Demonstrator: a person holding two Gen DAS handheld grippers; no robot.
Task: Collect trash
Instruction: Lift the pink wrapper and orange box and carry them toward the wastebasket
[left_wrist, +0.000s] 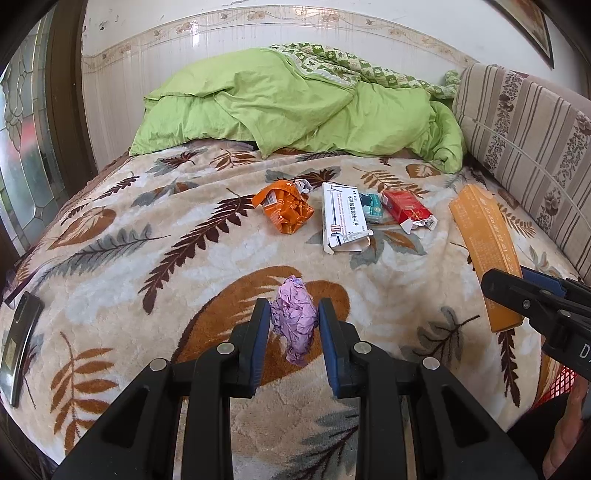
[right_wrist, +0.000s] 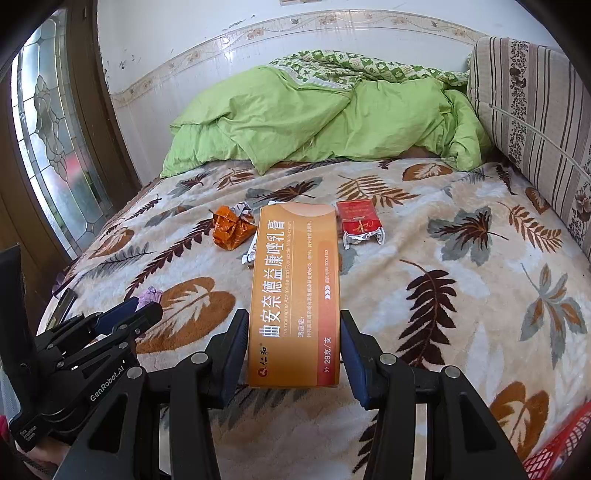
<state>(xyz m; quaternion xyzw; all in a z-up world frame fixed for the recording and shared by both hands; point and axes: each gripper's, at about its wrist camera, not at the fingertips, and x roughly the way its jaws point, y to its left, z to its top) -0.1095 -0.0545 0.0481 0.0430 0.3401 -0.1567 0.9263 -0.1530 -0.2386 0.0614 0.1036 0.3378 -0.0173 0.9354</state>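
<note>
On the leaf-patterned blanket (right_wrist: 461, 295), the right gripper (right_wrist: 294, 332) has its jaws parted to the width of the long orange carton (right_wrist: 295, 291) clamped between them (held above the bed), while the left gripper (left_wrist: 294, 314) stands narrowly parted around the crumpled purple wad (left_wrist: 295, 325), pads just touching its sides.

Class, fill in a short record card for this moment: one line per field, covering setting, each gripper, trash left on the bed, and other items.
Setting: bed with leaf-print blanket
Left gripper: around the purple paper wad, grip unclear
Right gripper: shut on the long orange box
Trash left: orange wrapper, white box, teal pack, red pack
Other: green quilt, phone, red basket
</note>
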